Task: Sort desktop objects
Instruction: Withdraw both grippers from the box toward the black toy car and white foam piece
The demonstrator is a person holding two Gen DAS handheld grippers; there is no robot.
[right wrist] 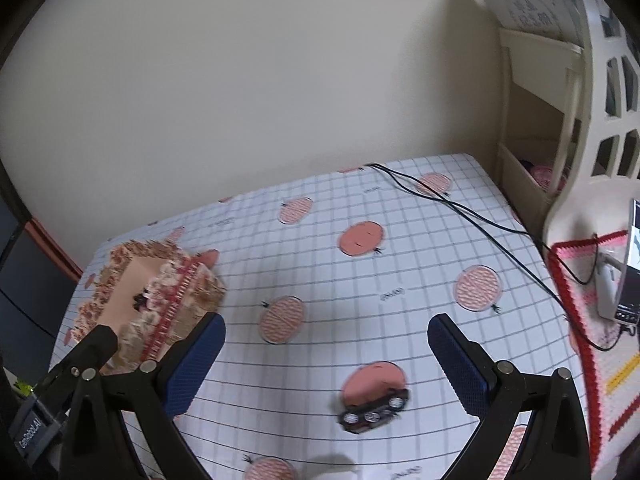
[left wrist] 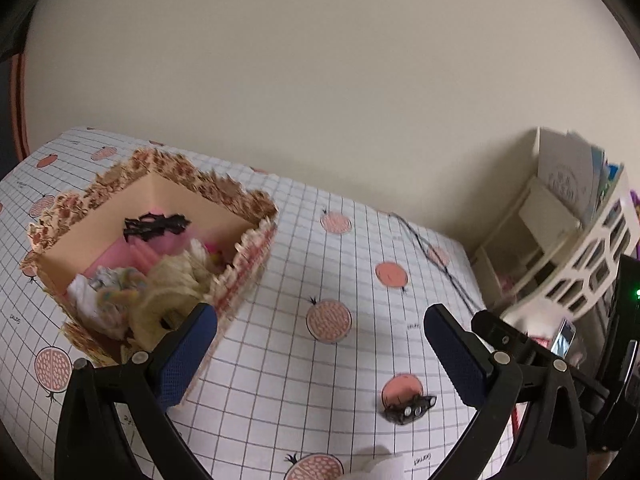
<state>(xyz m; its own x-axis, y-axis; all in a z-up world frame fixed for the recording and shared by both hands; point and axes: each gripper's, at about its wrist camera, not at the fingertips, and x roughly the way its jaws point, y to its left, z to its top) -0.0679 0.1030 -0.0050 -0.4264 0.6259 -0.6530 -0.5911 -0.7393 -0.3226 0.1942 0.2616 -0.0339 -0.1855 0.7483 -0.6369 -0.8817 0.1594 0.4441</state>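
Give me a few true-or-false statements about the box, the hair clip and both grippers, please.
1. The left gripper is open and empty. True.
2. The hair clip lies inside the box. False: it lies on the tablecloth, apart from the box.
3. The box already holds several soft items. True.
4. The right gripper is shut on the clip. False: it is open, empty, above the cloth.
5. A black cable crosses the cloth. True.
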